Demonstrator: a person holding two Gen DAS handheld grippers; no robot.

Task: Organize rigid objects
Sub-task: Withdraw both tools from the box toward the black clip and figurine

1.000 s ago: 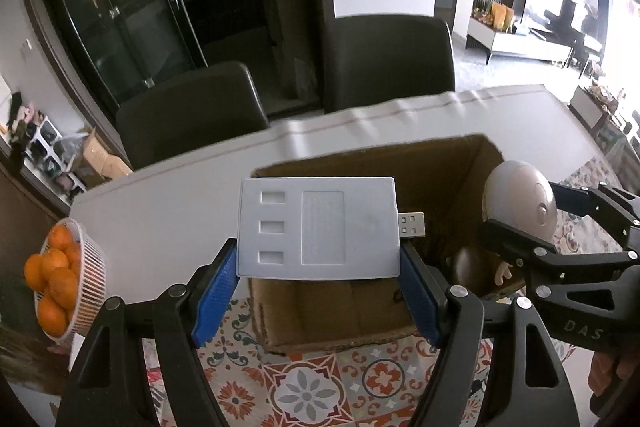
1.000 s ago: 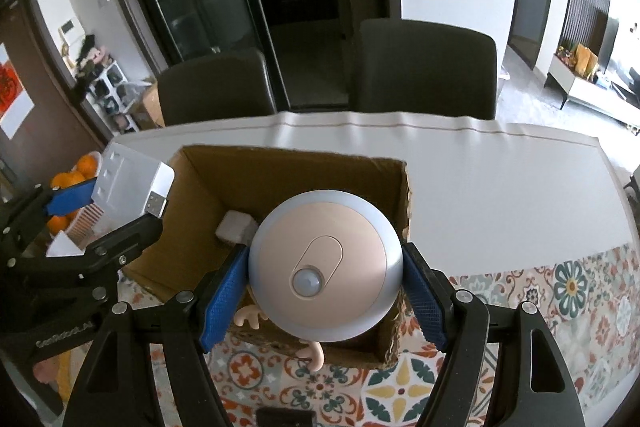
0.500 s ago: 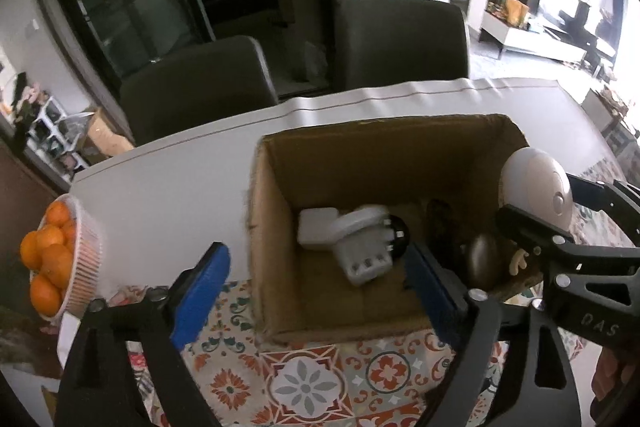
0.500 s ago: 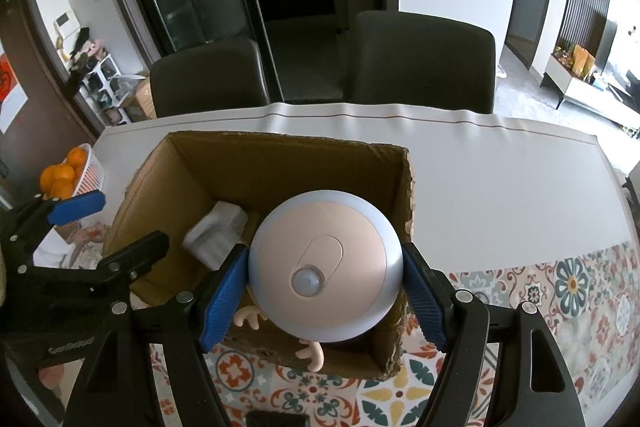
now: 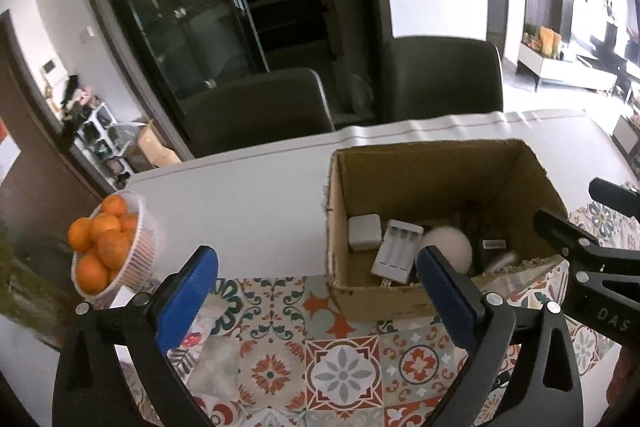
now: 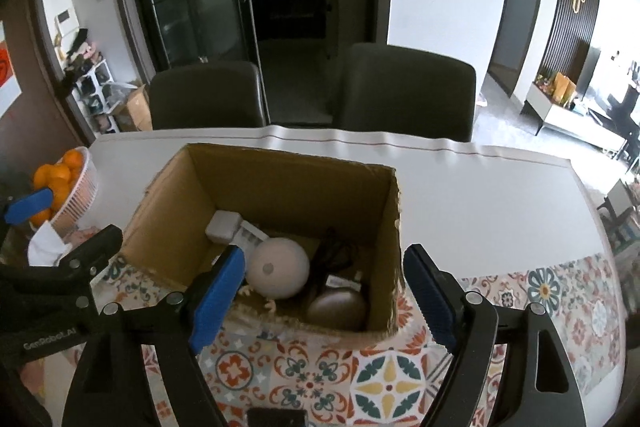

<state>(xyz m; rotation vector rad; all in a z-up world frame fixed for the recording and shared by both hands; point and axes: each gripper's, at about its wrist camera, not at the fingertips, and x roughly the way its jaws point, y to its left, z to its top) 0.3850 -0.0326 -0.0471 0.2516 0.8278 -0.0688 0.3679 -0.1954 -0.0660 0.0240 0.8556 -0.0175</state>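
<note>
Dining table (image 6: 480,195), patterned mat (image 5: 340,367), cardboard box (image 6: 192,195).

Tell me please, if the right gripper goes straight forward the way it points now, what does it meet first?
The right gripper, open and empty after its jaws just opened, points down into the cardboard box. It would probably meet the round pinkish device or the dark rounded object first; depth is unclear.

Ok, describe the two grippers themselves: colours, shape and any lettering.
Both are black plastic frames with silver screws and blue-padded fingers. The left gripper carries pale "GenRobot.AI" lettering on its side in the right wrist view; the right gripper shows "DAS" in the left wrist view.
</note>
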